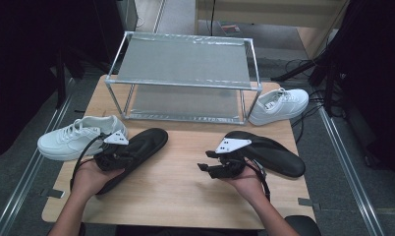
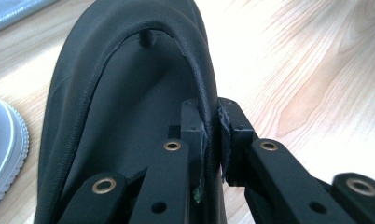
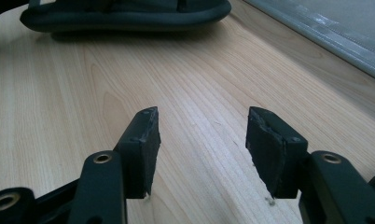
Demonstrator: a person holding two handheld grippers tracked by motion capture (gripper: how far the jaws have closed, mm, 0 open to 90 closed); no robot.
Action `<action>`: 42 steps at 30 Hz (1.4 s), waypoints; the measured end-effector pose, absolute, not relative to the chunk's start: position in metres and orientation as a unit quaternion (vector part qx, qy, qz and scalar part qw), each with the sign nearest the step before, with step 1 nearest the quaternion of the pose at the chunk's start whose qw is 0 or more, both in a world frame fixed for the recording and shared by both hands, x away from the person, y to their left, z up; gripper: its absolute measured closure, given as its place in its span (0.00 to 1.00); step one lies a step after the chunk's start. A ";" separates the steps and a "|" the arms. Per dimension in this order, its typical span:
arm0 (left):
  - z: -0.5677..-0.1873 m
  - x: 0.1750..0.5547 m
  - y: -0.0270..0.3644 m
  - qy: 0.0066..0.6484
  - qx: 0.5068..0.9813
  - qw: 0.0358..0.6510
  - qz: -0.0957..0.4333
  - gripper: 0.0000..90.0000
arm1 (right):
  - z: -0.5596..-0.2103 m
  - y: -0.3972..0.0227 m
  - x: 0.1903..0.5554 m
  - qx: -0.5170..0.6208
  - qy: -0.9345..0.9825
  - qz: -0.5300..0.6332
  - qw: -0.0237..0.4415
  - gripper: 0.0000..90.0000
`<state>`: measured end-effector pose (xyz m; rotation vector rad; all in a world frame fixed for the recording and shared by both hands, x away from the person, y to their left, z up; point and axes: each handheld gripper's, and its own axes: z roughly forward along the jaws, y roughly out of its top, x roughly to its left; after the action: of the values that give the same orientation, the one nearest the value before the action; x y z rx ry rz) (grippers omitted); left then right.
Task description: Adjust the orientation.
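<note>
The counter (image 1: 185, 196) carries a metal two-shelf rack (image 1: 183, 78) at its far edge, well beyond both tools. A white sneaker (image 1: 75, 137) lies just to the outside of the left tool, and a second white sneaker (image 1: 279, 105) sits far ahead and outward of the right tool, beside the rack's right leg.

Two black slippers lie between the rack and the person. The left slipper (image 1: 136, 150) runs on a diagonal: its heel end is toward the person under the left tool (image 1: 112, 152), and its toe points ahead and inward, toward the rack. The right slipper (image 1: 269, 152) lies just beyond the right tool (image 1: 225, 164), with its long axis slanting away to that tool's outer side.

The left tool is clenched on the left slipper: in the left gripper view the pads (image 2: 197, 135) pinch the raised strap edge of the slipper (image 2: 129, 102), one jaw inside the strap and one outside. The slipper stretches straight ahead of the jaws, so I judge that a lift would carry it toe-first toward the rack.

The right tool (image 3: 202, 140) is released, with its jaws standing apart over bare wood. Ahead of it the left slipper's sole (image 3: 125, 16) lies crosswise.
</note>
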<state>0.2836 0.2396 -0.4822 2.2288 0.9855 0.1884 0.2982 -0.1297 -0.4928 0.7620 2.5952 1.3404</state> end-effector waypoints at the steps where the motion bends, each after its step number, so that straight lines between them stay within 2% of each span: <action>1: -0.482 0.284 0.240 0.379 0.857 0.342 0.072 0.91 | -0.493 -0.130 0.298 0.252 0.858 0.443 0.061 0.51; 14: -0.470 0.284 0.217 0.369 0.853 0.365 0.054 0.91 | -0.493 -0.133 0.297 0.259 0.856 0.444 0.060 0.51; 42: -0.480 0.307 0.125 0.310 0.881 0.358 0.002 0.91 | -0.495 -0.153 0.286 0.295 0.842 0.445 0.078 0.51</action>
<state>0.3074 0.1254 -0.4802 2.2726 0.7996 0.0054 0.2858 -0.1532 -0.4953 0.8826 2.5214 1.3340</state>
